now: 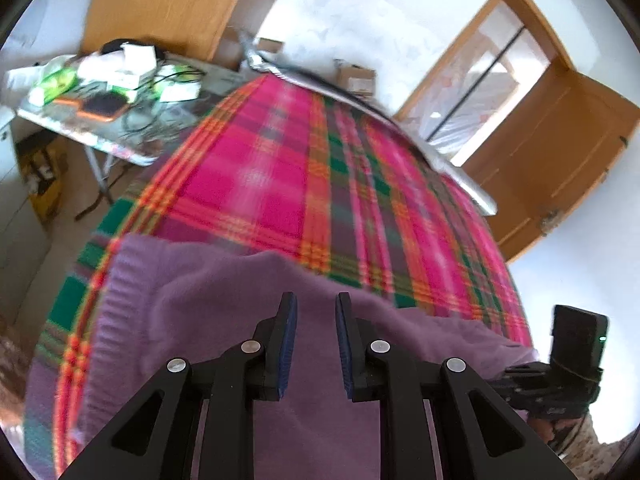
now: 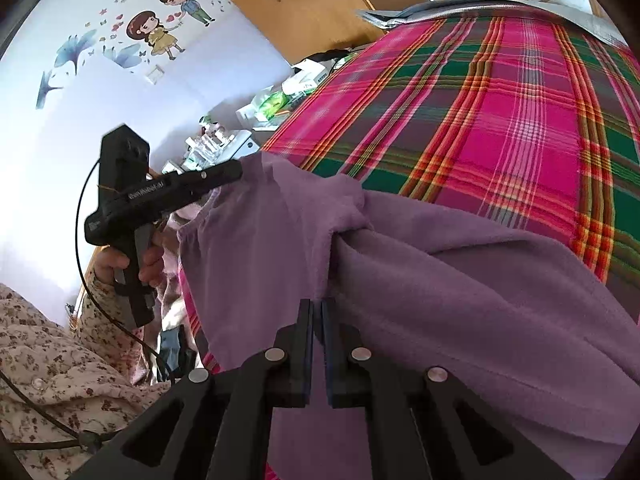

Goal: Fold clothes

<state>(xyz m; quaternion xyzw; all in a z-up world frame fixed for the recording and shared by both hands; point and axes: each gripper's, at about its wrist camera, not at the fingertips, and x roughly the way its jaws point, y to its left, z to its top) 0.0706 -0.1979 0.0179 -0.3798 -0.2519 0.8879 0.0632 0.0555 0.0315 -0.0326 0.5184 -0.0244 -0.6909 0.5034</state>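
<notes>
— What's my right gripper (image 2: pixel 319 307) doing?
— Jaws nearly together, pinching a fold of the purple garment (image 2: pixel 440 280) at six o'clock.
— And my left gripper (image 2: pixel 234 172)?
— At nine o'clock, tip against the garment's raised corner, held over the plaid blanket (image 2: pixel 500 112).

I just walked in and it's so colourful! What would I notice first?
Probably the bright pink, green and orange plaid blanket covering the bed. Next, the soft purple garment lying on its near edge, with the right gripper shut on a fold. Cartoon stickers decorate the wall at left.
</notes>
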